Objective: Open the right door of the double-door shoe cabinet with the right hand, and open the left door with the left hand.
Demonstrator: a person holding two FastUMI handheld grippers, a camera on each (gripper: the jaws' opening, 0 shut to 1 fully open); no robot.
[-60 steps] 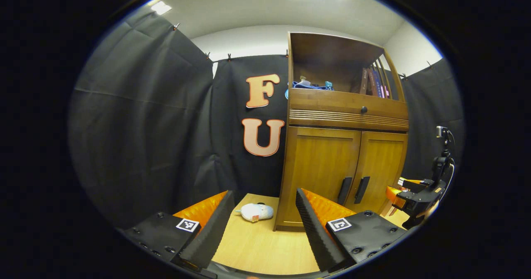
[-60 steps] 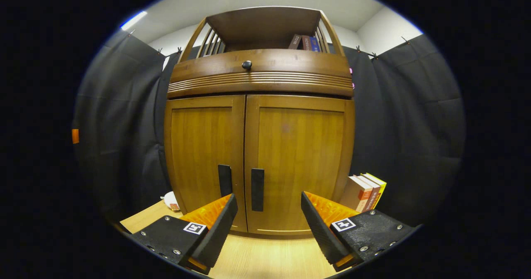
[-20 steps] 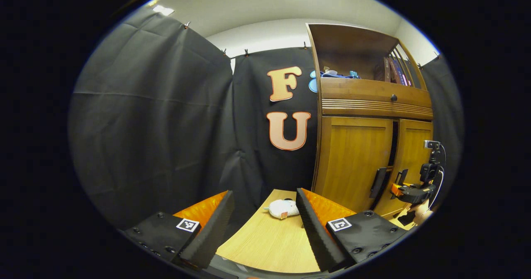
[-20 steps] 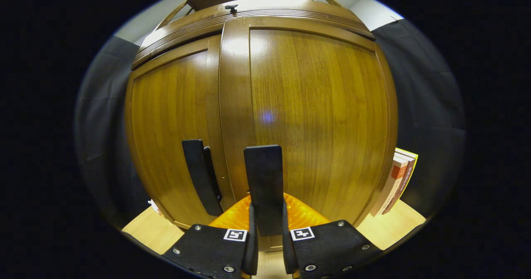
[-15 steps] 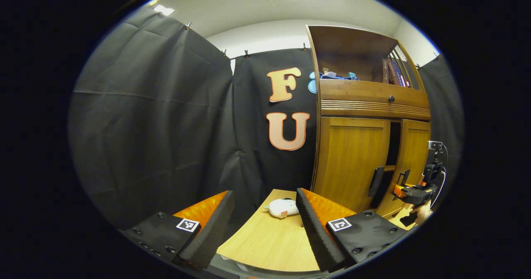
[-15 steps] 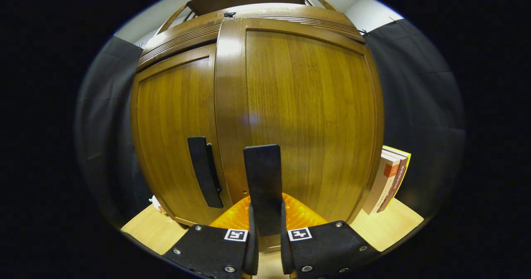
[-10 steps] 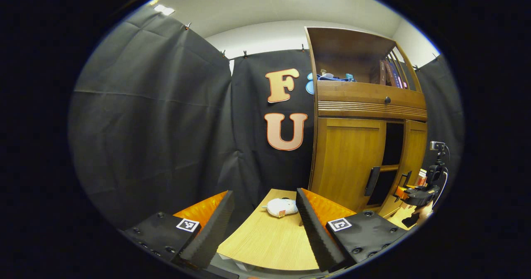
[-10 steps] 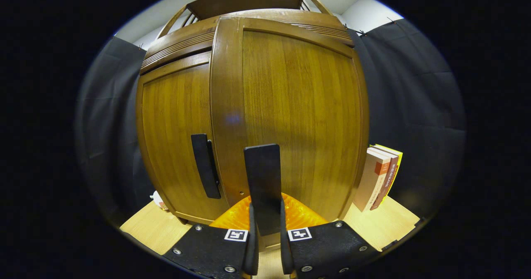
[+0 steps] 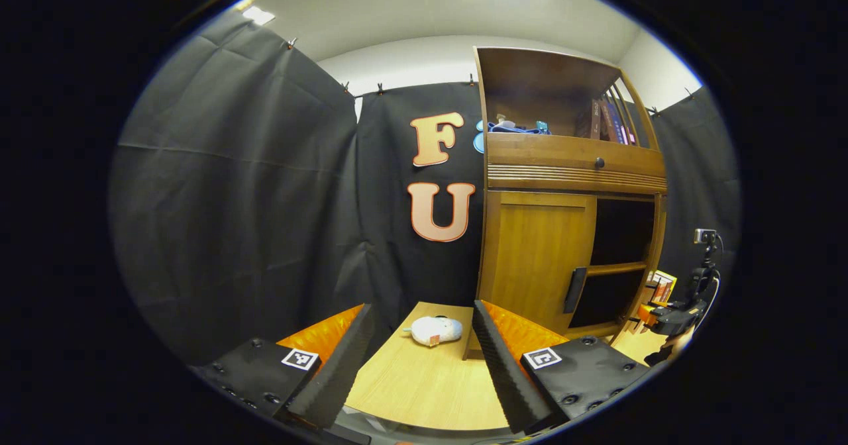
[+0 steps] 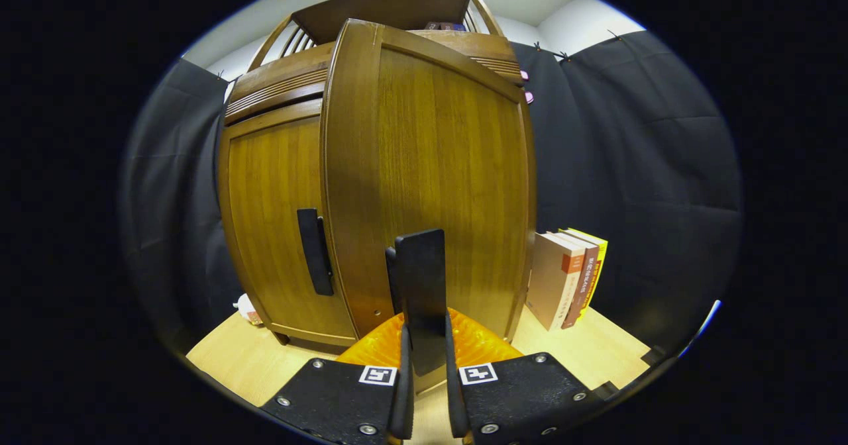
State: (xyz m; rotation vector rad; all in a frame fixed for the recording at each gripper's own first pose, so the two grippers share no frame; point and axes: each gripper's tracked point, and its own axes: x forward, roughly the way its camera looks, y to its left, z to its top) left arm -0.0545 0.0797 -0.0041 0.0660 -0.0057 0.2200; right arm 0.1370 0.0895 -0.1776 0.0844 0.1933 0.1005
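While the right gripper (image 10: 424,372) pinches the black handle (image 10: 420,286) of the right door (image 10: 430,180) between both fingers, that door stands swung well out from the cabinet (image 9: 570,167), its face turned toward the right gripper view. In the left gripper view the right half of the cabinet shows as a dark opening with a shelf (image 9: 616,267) across it, and the right gripper (image 9: 669,316) appears far off at the right edge, beside the opening. The left door (image 9: 536,259) is flat against the cabinet front, closed, with its own black handle (image 9: 575,289) untouched near its right edge; the right gripper view shows the same handle (image 10: 313,259) to the left of the open door. The left gripper (image 9: 421,359) hangs well apart from the cabinet with its fingers spread wide and nothing between them. Beyond them a small white plush toy (image 9: 434,330) lies on the wooden table (image 9: 424,392) just left of the cabinet's foot. A few books (image 10: 568,276) stand on the table at the cabinet's right side, near the black cloth. More books (image 9: 613,120) lean on the cabinet's top shelf.
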